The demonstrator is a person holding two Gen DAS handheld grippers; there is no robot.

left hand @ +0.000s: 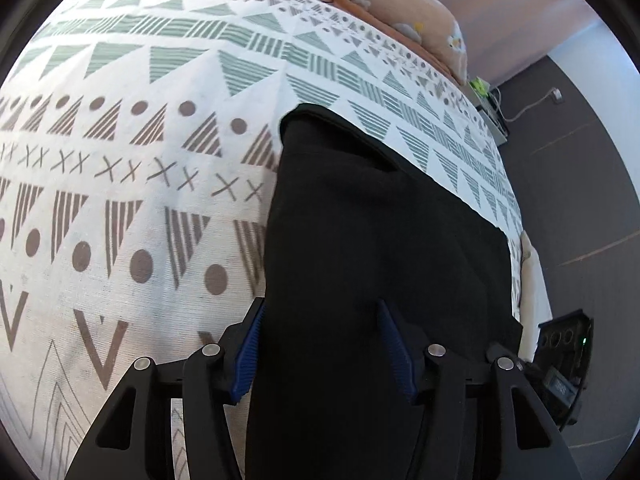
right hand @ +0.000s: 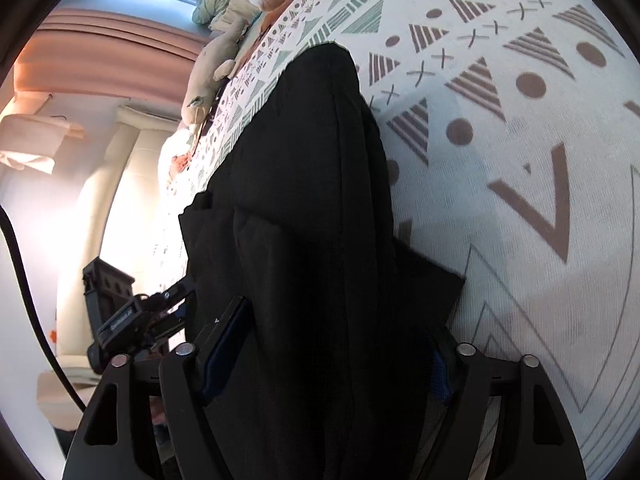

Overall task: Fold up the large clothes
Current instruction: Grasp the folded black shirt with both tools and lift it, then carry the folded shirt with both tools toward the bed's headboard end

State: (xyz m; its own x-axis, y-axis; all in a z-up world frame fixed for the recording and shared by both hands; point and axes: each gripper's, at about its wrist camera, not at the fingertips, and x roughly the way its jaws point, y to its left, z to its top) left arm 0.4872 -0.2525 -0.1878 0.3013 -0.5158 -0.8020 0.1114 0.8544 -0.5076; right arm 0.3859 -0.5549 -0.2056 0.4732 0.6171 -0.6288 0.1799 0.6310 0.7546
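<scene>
Both hand-held grippers, left (left hand: 320, 344) and right (right hand: 326, 354), straddle a thick black folded garment (left hand: 372, 240) on the patterned white bedspread (left hand: 140, 152); whether they grip is unclear, so clamp evenly before folding.

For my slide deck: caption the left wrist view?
Left gripper straddling a black garment laid on a patterned bedspread.

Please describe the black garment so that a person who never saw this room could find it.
A bed with a white bedspread printed with triangles, dots and crosses fills the room. Along its edge lies the black garment, long and folded, the only plain dark thing on it.
</scene>
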